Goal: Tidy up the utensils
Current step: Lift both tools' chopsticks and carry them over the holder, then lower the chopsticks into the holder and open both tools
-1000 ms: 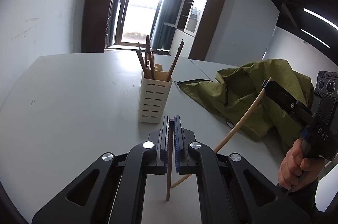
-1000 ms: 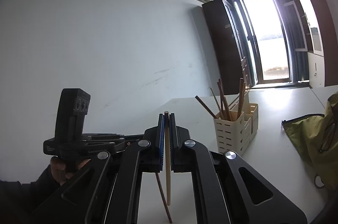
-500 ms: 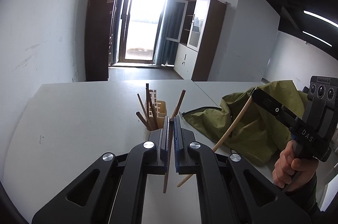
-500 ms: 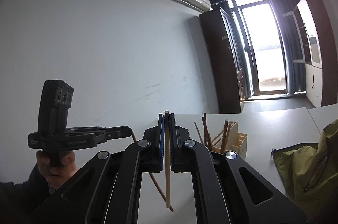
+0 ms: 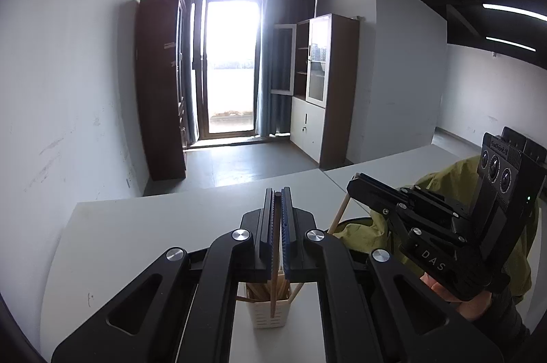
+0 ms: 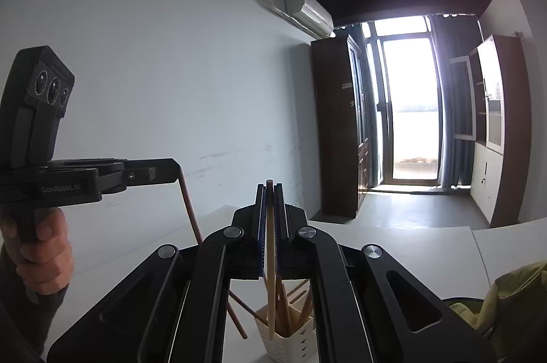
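A cream slotted utensil holder (image 5: 268,311) (image 6: 290,337) with several chopsticks in it stands on the white table, right below both grippers. My left gripper (image 5: 277,219) is shut on a dark brown chopstick (image 5: 273,281) that hangs upright over the holder; the same gripper (image 6: 171,169) and chopstick (image 6: 191,212) show at the left of the right wrist view. My right gripper (image 6: 269,212) is shut on a light wooden chopstick (image 6: 270,294) whose lower end hangs at the holder's mouth. It shows in the left wrist view (image 5: 355,188) with its chopstick (image 5: 338,216).
A green jacket (image 5: 369,233) lies on the white table (image 5: 136,226) to the right of the holder. A white wall is on the left, a cabinet (image 5: 328,82) and a bright door (image 5: 230,65) beyond the table's far edge.
Both grippers have risen and moved in over the holder, which now sits under the fingers. Both chopsticks stay gripped and now hang nearly upright above it.
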Demonstrator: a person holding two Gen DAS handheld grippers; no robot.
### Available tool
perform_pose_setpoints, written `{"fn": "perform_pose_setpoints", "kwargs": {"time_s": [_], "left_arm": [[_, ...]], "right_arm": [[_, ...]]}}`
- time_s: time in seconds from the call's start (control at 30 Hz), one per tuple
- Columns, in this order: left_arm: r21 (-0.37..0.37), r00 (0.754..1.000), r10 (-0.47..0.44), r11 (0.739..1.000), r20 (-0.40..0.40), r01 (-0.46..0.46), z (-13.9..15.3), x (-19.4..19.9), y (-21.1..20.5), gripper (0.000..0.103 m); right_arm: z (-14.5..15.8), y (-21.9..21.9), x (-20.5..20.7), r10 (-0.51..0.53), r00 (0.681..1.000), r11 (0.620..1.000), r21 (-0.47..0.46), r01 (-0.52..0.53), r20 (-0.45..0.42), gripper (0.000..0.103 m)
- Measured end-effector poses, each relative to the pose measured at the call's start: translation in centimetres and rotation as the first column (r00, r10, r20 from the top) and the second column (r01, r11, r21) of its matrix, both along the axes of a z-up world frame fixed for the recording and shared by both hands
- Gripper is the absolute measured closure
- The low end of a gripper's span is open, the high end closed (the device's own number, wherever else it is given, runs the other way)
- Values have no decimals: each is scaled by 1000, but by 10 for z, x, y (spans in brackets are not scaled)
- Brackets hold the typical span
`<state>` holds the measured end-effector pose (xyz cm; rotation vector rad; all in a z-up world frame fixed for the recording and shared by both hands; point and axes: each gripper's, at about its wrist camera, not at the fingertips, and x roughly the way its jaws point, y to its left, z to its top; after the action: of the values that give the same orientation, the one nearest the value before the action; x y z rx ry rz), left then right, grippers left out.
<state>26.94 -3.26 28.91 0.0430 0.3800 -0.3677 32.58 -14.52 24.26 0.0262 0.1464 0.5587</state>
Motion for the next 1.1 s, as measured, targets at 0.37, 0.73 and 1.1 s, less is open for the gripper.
{"fn": "perform_pose_setpoints", "kwargs": {"time_s": [0.37,0.73,1.1], "left_arm": [[-19,999,45,999,-25,-46,-29,54,-6,100],[-7,995,68,998,-76,-68,-63,77,-10,100],[22,983,77,997,-166,-75,-103,86,0,99]], "right_arm": [[-39,7,34,-30,998,999,-44,27,-60,98],[-72,13,51,-32,988,996,-83,19,-151,98],[-113,20,51,-35,969,992,-125,5,-244,98]]}}
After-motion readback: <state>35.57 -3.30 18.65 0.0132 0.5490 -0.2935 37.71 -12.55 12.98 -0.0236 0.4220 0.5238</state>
